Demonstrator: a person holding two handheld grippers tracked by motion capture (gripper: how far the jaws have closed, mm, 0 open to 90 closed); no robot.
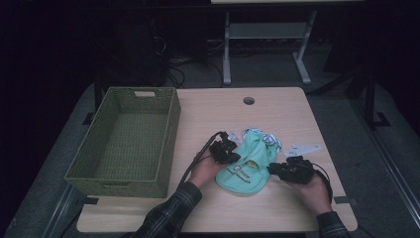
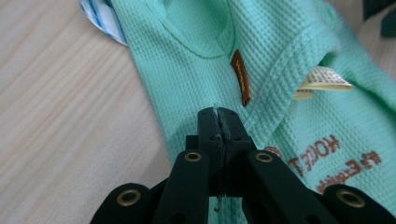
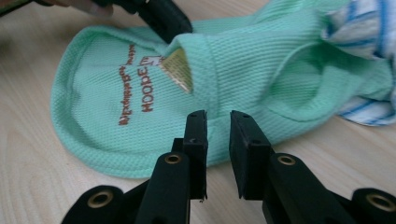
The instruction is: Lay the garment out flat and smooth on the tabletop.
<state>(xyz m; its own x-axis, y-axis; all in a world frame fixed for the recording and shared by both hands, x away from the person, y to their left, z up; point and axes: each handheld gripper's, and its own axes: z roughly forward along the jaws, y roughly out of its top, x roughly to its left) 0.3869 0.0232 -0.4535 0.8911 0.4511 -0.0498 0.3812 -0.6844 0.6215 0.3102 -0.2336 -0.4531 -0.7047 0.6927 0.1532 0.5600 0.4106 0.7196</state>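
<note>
Looking down from above, I see a little green shirt (image 1: 247,166) lying on the wooden table (image 1: 277,208), near the front, a bit right of the middle. A big green basket (image 1: 168,148) sits well apart on the left, with nothing in it. The left gripper (image 1: 229,154) is at the shirt's left edge and the right gripper (image 1: 278,169) is at its right edge.

In the left gripper view, the two black jaws are pressed tight together with a bit of the shirt's (image 2: 289,60) edge pinched between them, just below a small brown tag (image 2: 241,77).

In the right gripper view, the jaws stand a little apart at the shirt's (image 3: 243,60) hem. Nothing is squeezed there yet.

I think the person is grabbing both sides of the shirt. Next, the right jaws need to slide onto the hem and squeeze it.
</note>
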